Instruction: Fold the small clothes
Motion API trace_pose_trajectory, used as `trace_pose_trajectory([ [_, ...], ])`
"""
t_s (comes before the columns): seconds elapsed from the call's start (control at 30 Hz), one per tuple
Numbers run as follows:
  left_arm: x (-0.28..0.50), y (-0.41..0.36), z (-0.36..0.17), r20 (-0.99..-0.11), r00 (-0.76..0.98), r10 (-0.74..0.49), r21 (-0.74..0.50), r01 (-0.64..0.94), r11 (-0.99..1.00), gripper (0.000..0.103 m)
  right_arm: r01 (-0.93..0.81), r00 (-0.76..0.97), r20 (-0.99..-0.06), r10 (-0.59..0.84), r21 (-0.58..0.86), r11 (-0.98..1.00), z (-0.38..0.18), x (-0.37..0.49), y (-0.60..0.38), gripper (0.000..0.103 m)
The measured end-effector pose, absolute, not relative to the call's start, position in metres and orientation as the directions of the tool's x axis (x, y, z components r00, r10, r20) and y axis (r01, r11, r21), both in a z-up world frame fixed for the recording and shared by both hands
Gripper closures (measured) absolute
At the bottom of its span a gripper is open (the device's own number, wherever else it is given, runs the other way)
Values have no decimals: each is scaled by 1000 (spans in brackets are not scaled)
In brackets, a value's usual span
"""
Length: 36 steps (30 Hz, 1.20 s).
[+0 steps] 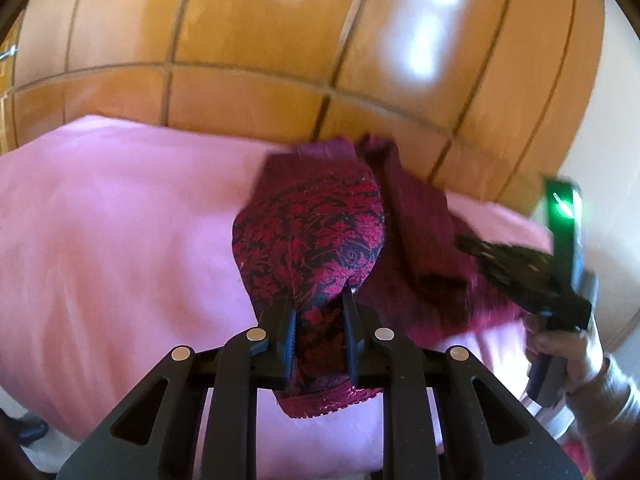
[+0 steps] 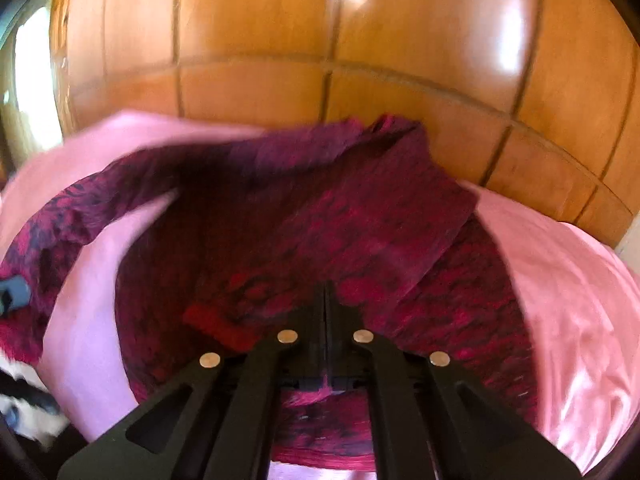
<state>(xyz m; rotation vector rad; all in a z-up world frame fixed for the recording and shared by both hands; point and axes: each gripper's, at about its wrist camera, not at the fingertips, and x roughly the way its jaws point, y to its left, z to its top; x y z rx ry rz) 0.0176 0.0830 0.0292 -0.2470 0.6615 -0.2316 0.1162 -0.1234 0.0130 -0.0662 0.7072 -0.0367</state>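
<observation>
Garment (image 1: 316, 232), crimson floral brocade, pinched by both hand-held grippers (image 1: 318, 300) (image 2: 325, 292) over pink sheet (image 1: 120, 220); left view shows the person's hand (image 1: 560, 344).

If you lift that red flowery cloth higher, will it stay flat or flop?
The red flowery cloth will probably flop: it already bunches and sags between the left claw and right claw. It looks thin, so likely light. It might slide easily on the smooth pink sheet.
</observation>
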Motion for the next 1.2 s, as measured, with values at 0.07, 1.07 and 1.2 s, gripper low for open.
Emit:
trace_pose_trajectory([
  [0.07,31,102,44,-551,789,-272,-307,111,945,86,54,787,-615,-50,-12,998,34,110,-152,103],
  [1.07,222,243,28,-695,700,163,-145,-359,922,45,110,606,-696,386,554,825,-13,159,-277,49],
  [1.2,193,210,9,-707,707,-23,-237,-207,949,45,43,502,-702,506,604,795,-38,174,-224,69],
])
